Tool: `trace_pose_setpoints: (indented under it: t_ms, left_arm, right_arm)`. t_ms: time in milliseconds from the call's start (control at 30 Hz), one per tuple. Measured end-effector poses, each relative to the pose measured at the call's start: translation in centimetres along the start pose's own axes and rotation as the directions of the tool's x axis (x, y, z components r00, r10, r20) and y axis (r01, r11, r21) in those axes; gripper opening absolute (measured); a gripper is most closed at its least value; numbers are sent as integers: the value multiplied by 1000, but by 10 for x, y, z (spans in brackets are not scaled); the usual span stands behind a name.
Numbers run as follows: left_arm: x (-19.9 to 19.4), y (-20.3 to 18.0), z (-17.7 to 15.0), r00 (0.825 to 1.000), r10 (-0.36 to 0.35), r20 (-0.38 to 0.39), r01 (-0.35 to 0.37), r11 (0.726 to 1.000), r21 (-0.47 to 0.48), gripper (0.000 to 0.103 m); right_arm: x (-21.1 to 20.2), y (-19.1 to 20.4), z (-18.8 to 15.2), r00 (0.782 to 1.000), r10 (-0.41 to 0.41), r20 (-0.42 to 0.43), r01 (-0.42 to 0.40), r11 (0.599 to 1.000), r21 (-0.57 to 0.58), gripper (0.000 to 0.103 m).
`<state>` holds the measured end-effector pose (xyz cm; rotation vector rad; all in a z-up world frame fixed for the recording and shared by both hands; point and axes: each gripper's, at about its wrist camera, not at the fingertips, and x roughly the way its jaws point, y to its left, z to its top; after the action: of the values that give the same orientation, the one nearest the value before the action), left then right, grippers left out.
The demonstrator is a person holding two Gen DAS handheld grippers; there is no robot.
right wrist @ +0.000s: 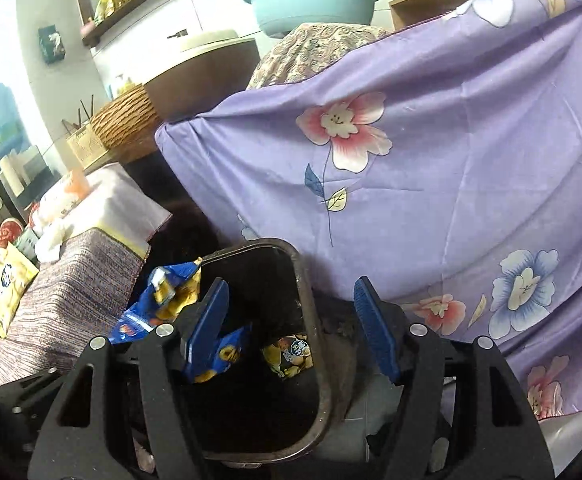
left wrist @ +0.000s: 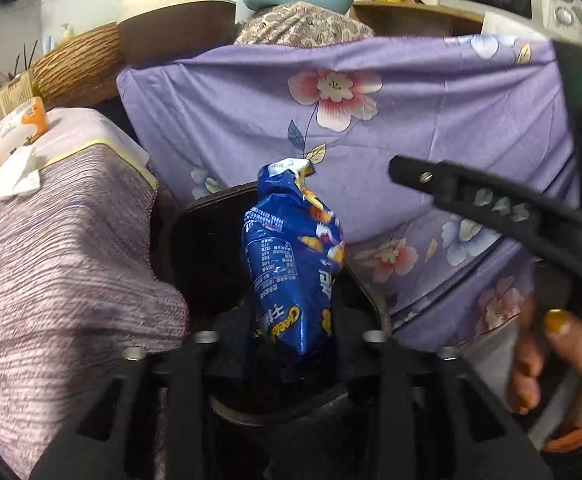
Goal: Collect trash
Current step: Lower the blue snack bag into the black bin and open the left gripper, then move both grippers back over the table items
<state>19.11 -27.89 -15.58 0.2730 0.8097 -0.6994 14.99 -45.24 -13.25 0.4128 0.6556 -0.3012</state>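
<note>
A blue crumpled chip bag (left wrist: 291, 256) stands upright over the black trash bin (left wrist: 195, 216), its lower end between the jaws of my left gripper (left wrist: 291, 360). The jaws stand apart, with dark gaps on both sides of the bag. From the right wrist view, the chip bag (right wrist: 159, 300) hangs over the bin's left rim (right wrist: 311, 312). My right gripper (right wrist: 291, 328) hovers open above the bin, its blue pads (right wrist: 375, 332) holding nothing. A yellow snack wrapper (right wrist: 289, 356) lies inside the bin. The right gripper's finger (left wrist: 451, 188) shows at the right of the left wrist view.
A purple floral cloth (right wrist: 431, 200) drapes furniture right behind the bin. To the left is a low surface under striped cloth (left wrist: 51, 260), with tissues (left wrist: 11, 176) and a yellow snack bag (right wrist: 3, 284). A hand with painted nails (left wrist: 559, 344) grips the right gripper.
</note>
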Motion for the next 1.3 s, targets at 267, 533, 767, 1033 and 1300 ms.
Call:
trace_pose_setpoints:
  t_ms: [267, 533, 767, 1033, 1300]
  left_arm:
    - [-21, 3, 2, 998, -15, 65, 17, 1000, -21, 83]
    - [-75, 16, -2, 987, 8, 160, 5, 997, -81, 91]
    - [-124, 47, -6, 968, 100, 230, -69, 988, -138, 96]
    - [-188, 117, -35, 917, 327, 227, -255, 921, -295, 98]
    - [-238, 183, -86, 829, 547, 116, -453, 779, -434, 98]
  right_arm:
    - [-6, -5, 2, 1000, -8, 7, 7, 1000, 9, 65]
    - [-13, 17, 3, 999, 39, 12, -39, 999, -27, 66]
    - [-32, 76, 4, 989, 147, 34, -141, 980, -140, 77]
    - [-48, 179, -10, 945, 325, -23, -313, 885, -344, 78]
    - [-57, 284, -42, 891, 431, -143, -439, 737, -515, 78]
